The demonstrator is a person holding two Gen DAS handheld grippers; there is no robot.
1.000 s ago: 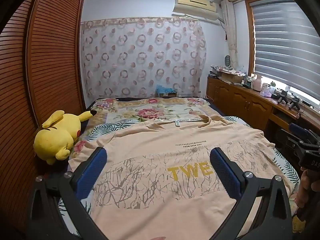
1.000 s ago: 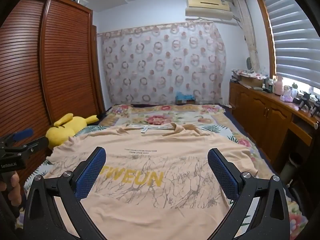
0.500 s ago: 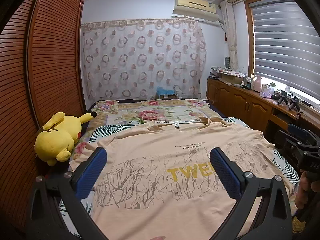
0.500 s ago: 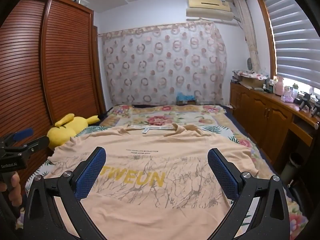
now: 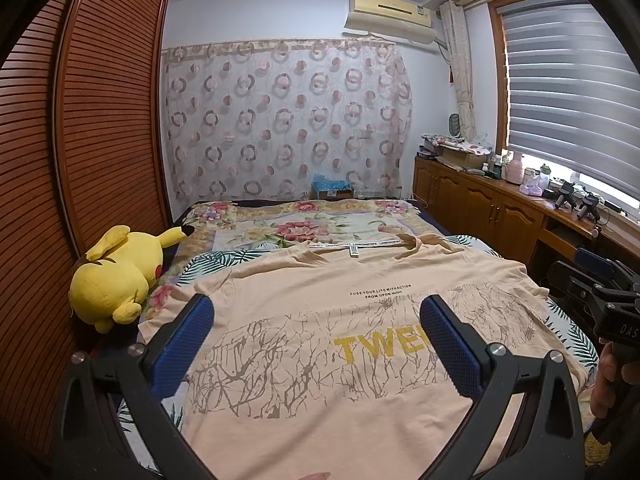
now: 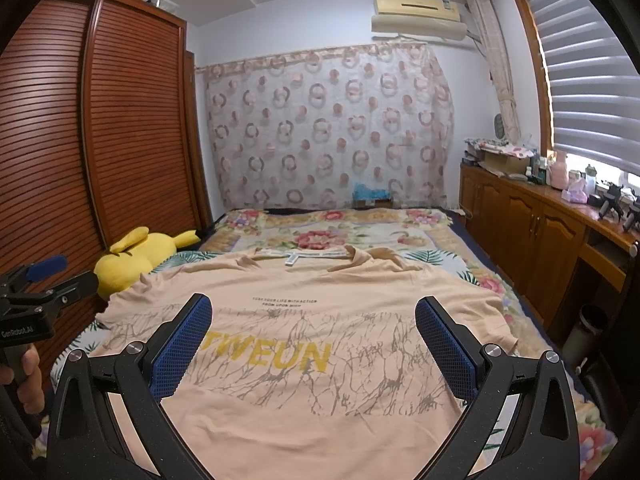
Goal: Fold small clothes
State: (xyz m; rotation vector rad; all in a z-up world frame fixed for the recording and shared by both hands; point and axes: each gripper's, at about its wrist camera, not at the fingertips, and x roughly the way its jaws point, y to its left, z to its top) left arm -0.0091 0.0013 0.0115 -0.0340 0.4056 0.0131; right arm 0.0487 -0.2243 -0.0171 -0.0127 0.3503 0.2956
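A: Shirt location?
B: Peach T-shirt (image 5: 320, 344) lies spread flat, print side up, on the bed (image 5: 280, 224), covering the near half. Floral bedspread (image 6: 320, 224) shows beyond it.

A: Orientation?
B: Collar (image 5: 360, 246) points away toward the circle-print curtain (image 5: 288, 120); hem is nearest the cameras. Long axis runs collar to hem, along the bed's length. The yellow "TWEUN" lettering (image 6: 266, 354) reads upright from here. One sleeve reaches toward the wardrobe side, the other toward the cabinet side.

A: Left gripper (image 5: 316, 320)?
B: Blue pads spread wide, nothing between them, hovering above the shirt's left-centre. Also visible from the right wrist view at far left (image 6: 40, 280), a hand (image 6: 24, 376) on its handle.

A: Right gripper (image 6: 314, 320)?
B: Same: fingers wide apart, empty, above the shirt's lower middle. Seen in the left wrist view at the right edge (image 5: 592, 276), held by a hand (image 5: 612, 380).

A: Other stuff?
B: Yellow plush (image 5: 116, 276) at the bed's left edge against the slatted wardrobe (image 5: 100, 120), just beside the left sleeve; cannot tell if touching. Wooden cabinets (image 6: 528, 232) on the right, under the blinds (image 5: 568, 92).
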